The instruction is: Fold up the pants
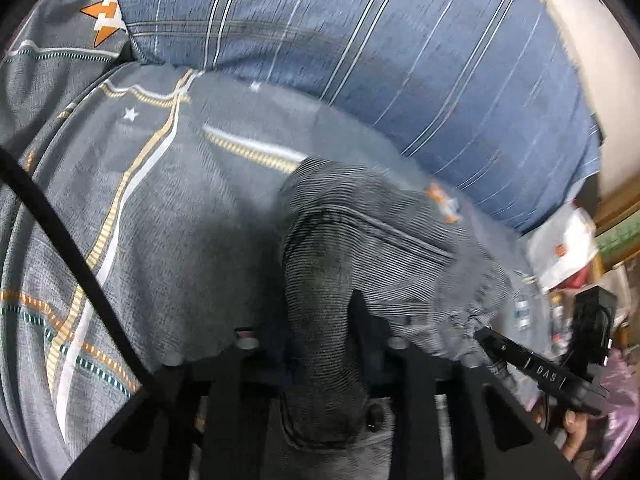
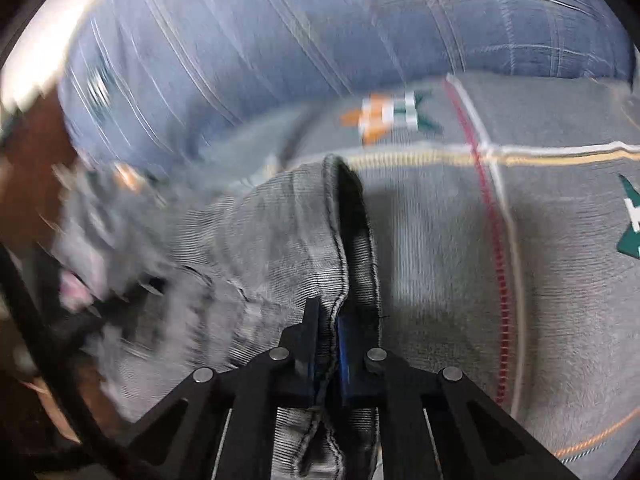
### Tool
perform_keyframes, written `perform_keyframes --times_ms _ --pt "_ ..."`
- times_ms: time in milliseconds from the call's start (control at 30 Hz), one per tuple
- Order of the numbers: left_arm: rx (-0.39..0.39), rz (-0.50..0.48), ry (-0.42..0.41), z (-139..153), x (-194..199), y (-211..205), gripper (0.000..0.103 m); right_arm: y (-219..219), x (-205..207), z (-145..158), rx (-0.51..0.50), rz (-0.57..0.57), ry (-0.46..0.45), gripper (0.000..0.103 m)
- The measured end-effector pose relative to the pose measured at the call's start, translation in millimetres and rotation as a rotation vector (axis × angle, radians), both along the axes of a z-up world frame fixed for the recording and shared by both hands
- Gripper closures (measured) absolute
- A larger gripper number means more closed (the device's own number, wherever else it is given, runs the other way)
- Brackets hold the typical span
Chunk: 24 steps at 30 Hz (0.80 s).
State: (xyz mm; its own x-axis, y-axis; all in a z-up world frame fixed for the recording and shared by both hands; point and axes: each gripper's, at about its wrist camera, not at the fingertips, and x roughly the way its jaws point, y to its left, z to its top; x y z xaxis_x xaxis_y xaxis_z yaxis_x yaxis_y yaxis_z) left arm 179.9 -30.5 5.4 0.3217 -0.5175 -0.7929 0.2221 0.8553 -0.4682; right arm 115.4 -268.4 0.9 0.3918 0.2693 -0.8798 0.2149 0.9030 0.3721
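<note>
The pants [image 1: 360, 248] are grey, fine-ribbed cloth, bunched over a grey patterned bedspread [image 1: 160, 208]. My left gripper [image 1: 320, 344] is shut on a fold of the pants, which drapes over its fingers and hides the tips. My right gripper [image 2: 330, 320] is shut on a stitched edge of the pants [image 2: 280, 232], held between its black finger [image 2: 310, 320] and blue pad. The cloth stretches away to the left in the blurred right wrist view. The right gripper's body [image 1: 560, 376] and the hand holding it show at the lower right of the left wrist view.
A blue striped pillow or duvet [image 1: 400, 60] lies along the far side of the bed, also in the right wrist view [image 2: 260, 48]. The bedspread [image 2: 520, 240] has orange, white and teal motifs. Clutter and a white bag [image 1: 560, 248] stand past the bed's right edge. A black cable [image 1: 60, 240] crosses the left.
</note>
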Motion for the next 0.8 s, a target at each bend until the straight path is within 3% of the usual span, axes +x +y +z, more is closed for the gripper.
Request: perform_keyframes --times_ms 67,200,267,367,433,533,600,633,733,800 --pt "-0.001 0.028 0.007 -1.0 -2.4 6.1 0.056 9.8 -0.6 8.5 -0.075 0.013 -0.023 0.090" --pt "-0.071 0.076 0.004 11.7 -2.1 25.0 0.048 -3.8 -13.7 21.9 0.007 -0.003 -0.089 0.084" --pt "-0.094 0.116 -0.021 16.5 -1.9 34.5 0.041 -17.2 -18.5 26.9 0.091 -0.023 -0.133 0.055" --pt "-0.131 0.142 -0.002 14.4 2.4 42.7 0.040 -29.8 -21.1 38.8 0.142 -0.096 -0.207 0.022" --pt "-0.144 0.143 0.027 7.0 5.9 41.4 0.040 -37.0 -21.0 42.0 0.139 -0.134 -0.218 0.021" --pt "-0.174 0.138 0.049 -0.8 9.9 36.7 0.040 -42.9 -12.8 23.4 0.183 -0.151 -0.164 0.021" --pt "-0.193 0.121 0.044 -2.2 10.6 31.8 0.047 -41.4 -7.1 9.9 0.234 -0.150 -0.131 0.021" --pt "-0.199 0.109 0.038 -0.9 8.7 29.7 0.057 -38.4 -2.9 3.4 0.254 -0.138 -0.113 0.022" --pt "-0.188 0.095 -0.001 5.4 3.7 24.2 0.060 -25.5 4.4 -0.1 0.222 -0.096 -0.121 0.046" --pt "-0.171 0.091 -0.001 5.1 5.8 20.5 0.060 -19.4 8.7 2.3 0.162 -0.079 -0.132 0.047"
